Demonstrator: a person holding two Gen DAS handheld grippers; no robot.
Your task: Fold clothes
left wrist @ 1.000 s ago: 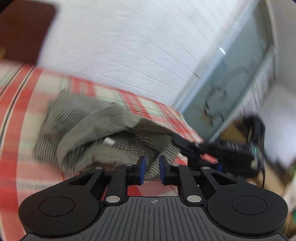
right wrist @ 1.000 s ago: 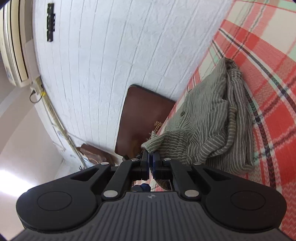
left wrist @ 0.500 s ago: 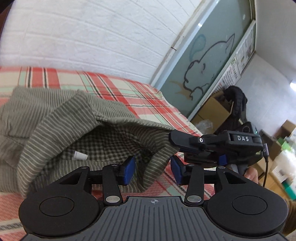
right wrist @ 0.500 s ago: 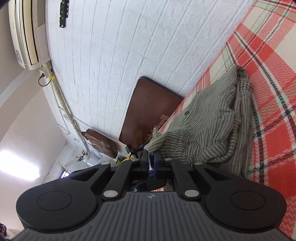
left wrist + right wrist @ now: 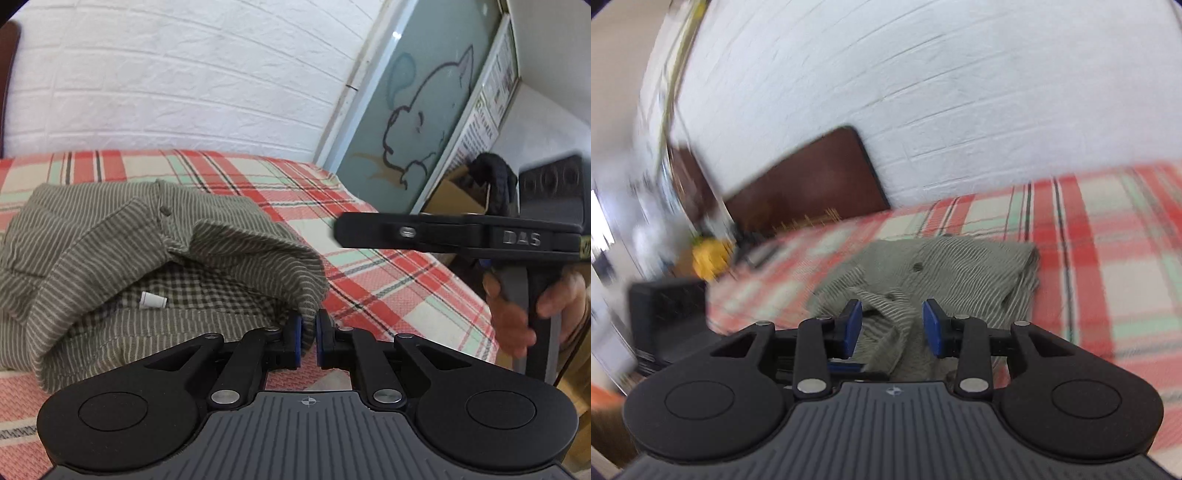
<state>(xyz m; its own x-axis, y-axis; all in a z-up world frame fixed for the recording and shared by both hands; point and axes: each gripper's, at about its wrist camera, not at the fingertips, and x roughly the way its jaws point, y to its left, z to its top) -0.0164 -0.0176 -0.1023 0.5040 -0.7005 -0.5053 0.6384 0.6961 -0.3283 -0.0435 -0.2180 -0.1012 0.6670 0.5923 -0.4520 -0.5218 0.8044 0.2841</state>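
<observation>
Striped shirt (image 5: 122, 254) in L hand-held gripper (image 5: 308, 341)

Up close, the left tool (image 5: 308, 341) shows a grey ribbed housing with a small crosshair mark at its front edge, flanked by two black rounded lobes, each with a shallow disc set in it. Black linkage arms run forward, pinned by silver screws, and end in blue pads (image 5: 294, 339) on black mounts. Over on the right tool (image 5: 892, 330), same build: grey ribbed body, black lobes, silver pivots, blue pads (image 5: 931, 328). Seen side-on from the left camera, that right tool is a long black bar with a silver screw and raised "DAS" lettering, on a grey-and-black handle in the person's hand (image 5: 517, 314).
</observation>
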